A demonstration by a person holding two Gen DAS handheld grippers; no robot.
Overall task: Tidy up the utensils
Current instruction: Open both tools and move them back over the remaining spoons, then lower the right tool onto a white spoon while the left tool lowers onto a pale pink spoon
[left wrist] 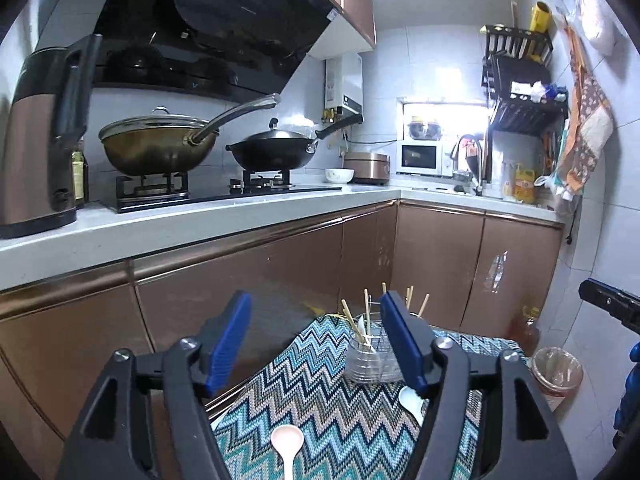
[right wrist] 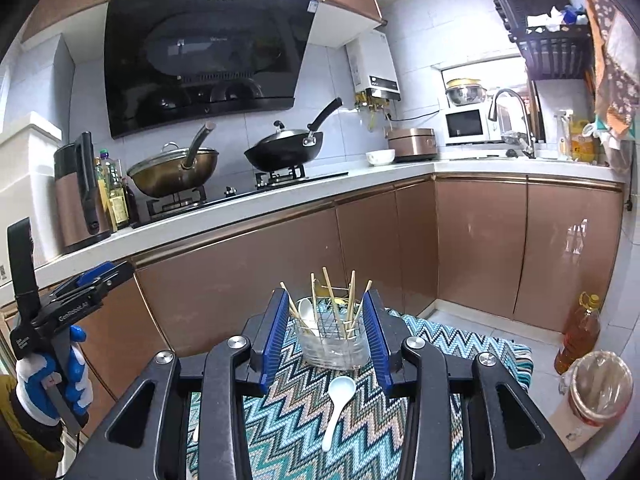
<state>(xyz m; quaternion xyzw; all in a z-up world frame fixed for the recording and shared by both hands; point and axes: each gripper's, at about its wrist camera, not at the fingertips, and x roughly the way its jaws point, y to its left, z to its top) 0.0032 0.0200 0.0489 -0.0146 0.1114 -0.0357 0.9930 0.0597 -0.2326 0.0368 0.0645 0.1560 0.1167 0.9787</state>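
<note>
A clear utensil holder [right wrist: 332,344] stands on a zigzag-patterned cloth [right wrist: 448,340]. It holds several wooden chopsticks [right wrist: 352,300] and a white spoon [right wrist: 307,310]. Another white spoon [right wrist: 338,400] lies on the cloth in front of it. My right gripper [right wrist: 326,296] is open, short of the holder, with nothing pressed between its pads. In the left wrist view my left gripper [left wrist: 316,300] stands wide open and empty, the holder [left wrist: 370,356] beyond its right finger. A pinkish spoon [left wrist: 287,444] lies below it, and a white spoon [left wrist: 410,398] is partly hidden.
Beyond the cloth runs an L-shaped counter [right wrist: 240,220] over bronze cabinets, with two woks on a stove [right wrist: 280,178] and a kettle [right wrist: 78,200]. An oil bottle [right wrist: 580,336] and a lined bin [right wrist: 596,396] stand on the floor at the right. A gloved hand [right wrist: 52,376] holds the left gripper.
</note>
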